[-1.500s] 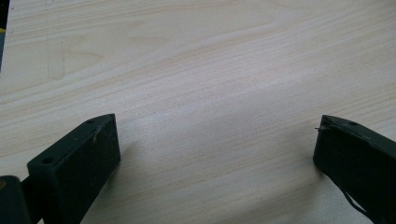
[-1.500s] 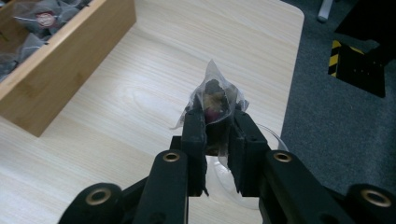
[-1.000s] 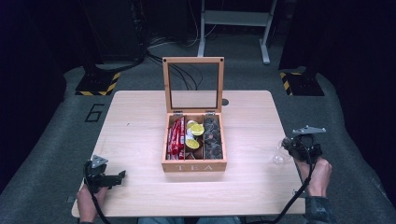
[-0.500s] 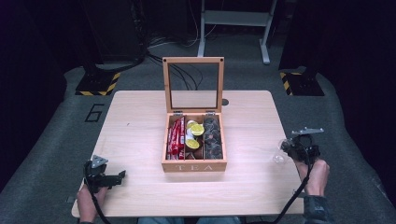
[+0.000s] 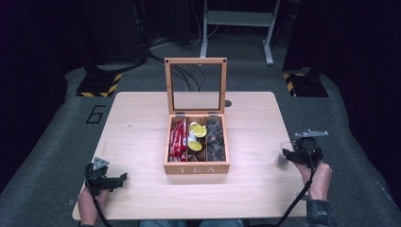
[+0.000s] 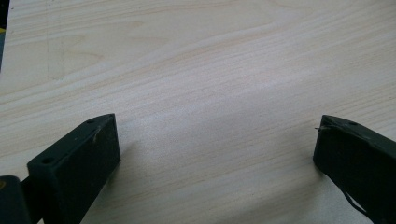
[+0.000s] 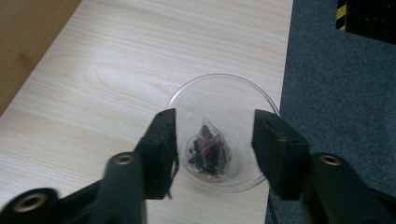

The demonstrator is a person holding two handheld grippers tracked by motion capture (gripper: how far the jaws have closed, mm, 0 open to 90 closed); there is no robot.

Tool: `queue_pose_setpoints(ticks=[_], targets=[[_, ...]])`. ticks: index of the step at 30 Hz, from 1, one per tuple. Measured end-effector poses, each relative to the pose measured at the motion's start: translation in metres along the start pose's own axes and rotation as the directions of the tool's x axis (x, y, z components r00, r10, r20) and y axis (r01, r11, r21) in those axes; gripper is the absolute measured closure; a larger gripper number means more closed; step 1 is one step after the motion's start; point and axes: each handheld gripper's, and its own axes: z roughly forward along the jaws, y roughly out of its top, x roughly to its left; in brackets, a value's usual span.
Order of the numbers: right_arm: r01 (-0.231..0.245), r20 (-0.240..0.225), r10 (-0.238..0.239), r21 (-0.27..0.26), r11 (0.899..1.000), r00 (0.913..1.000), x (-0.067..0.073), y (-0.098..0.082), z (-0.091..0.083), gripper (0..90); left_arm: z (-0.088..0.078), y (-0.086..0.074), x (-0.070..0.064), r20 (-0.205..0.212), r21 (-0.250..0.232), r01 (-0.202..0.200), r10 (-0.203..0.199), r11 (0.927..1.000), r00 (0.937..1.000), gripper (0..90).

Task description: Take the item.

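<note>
An open wooden tea box [image 5: 196, 168] stands mid-table with its glass lid [image 5: 195, 61] upright. Its compartments hold red packets [image 5: 178, 139], yellow-topped pods [image 5: 196, 137] and dark sachets [image 5: 215, 137]. At the table's right edge sits a clear glass cup [image 5: 282, 158], and in the right gripper view a dark tea bag [image 7: 208, 151] lies in that cup [image 7: 224, 81]. My right gripper [image 7: 215, 128] hovers open over the cup, one jaw on each side of the bag, and is also seen from above [image 5: 287, 153]. My left gripper [image 5: 120, 178] rests open at the front left, over bare wood [image 6: 217, 135].
The light wooden table [image 5: 137, 118] ends right beside the cup, with grey carpet [image 7: 336, 93] below. Black stands with yellow-black striped bases [image 5: 99, 85] and a metal frame [image 5: 236, 19] stand behind the table.
The right gripper has shifted very slightly toward the cup. The left gripper and the box are as before.
</note>
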Motion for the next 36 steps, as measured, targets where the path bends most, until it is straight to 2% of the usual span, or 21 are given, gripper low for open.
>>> queue_pose_setpoints(ticks=[2,5,8,10,14,16,18,21,24,29,31,32,34,36], targets=[[0.003,-0.008,-0.003,-0.017,1.0,1.0,0.003,0.0,-0.004,36.0,0.0,0.0,0.0,0.0,0.0,-0.001,0.001,1.0,1.0,0.3],[0.012,-0.006,-0.012,-0.03,0.999,0.9999,0.006,0.001,-0.007,32.6,0.0,0.0,0.0,0.0,0.0,-0.001,0.001,1.0,1.0,0.3],[0.011,-0.019,-0.012,-0.057,0.998,0.9997,0.01,0.001,-0.013,25.8,0.0,0.0,0.0,-0.001,0.0,-0.002,0.002,1.0,1.0,0.3],[0.029,-0.034,-0.032,-0.087,0.996,0.9989,0.014,0.0,-0.017,20.0,0.0,0.0,0.0,-0.003,-0.002,0.002,-0.002,1.0,1.0,0.3],[0.039,-0.062,-0.046,-0.109,0.993,0.9971,0.019,-0.001,-0.021,14.9,0.0,0.0,0.0,-0.003,-0.002,0.002,-0.002,1.0,1.0,0.3],[0.043,-0.085,-0.054,-0.128,0.991,0.9949,0.026,-0.003,-0.025,12.0,0.0,0.0,0.0,-0.003,-0.002,0.001,-0.001,1.0,1.0,0.3],[0.05,-0.087,-0.062,-0.131,0.99,0.9942,0.027,-0.003,-0.025,10.4,0.0,0.0,0.0,-0.003,-0.002,0.001,-0.001,1.0,1.0,0.3],[0.065,-0.099,-0.081,-0.156,0.986,0.9918,0.038,-0.005,-0.03,3.6,0.0,0.001,0.0,-0.001,0.007,-0.004,0.004,1.0,1.0,0.3],[0.073,-0.107,-0.092,-0.162,0.984,0.9901,0.045,-0.006,-0.032,1.2,0.0,0.0,0.0,-0.002,0.001,0.001,-0.001,1.0,1.0,0.3],[0.131,-0.108,-0.15,-0.168,0.977,0.9828,0.068,-0.012,-0.035,0.0,0.0,0.001,0.0,-0.001,0.007,-0.004,0.004,1.0,1.0,0.3],[0.135,-0.109,-0.155,-0.169,0.976,0.982,0.073,-0.013,-0.035,0.0,0.0,0.001,0.0,0.0,0.007,-0.004,0.004,1.0,1.0,0.3],[0.154,-0.114,-0.174,-0.17,0.973,0.9781,0.082,-0.016,-0.035,0.0,0.0,0.001,0.0,0.0,0.007,-0.003,0.003,1.0,1.0,0.4],[0.153,-0.118,-0.176,-0.18,0.972,0.9773,0.086,-0.017,-0.034,0.0,0.0,0.001,0.0,0.0,0.006,-0.003,0.003,1.0,1.0,0.3],[0.179,-0.12,-0.202,-0.178,0.968,0.9721,0.094,-0.02,-0.031,0.0,0.0,0.001,0.0,0.0,0.006,-0.004,0.004,1.0,1.0,0.4]])
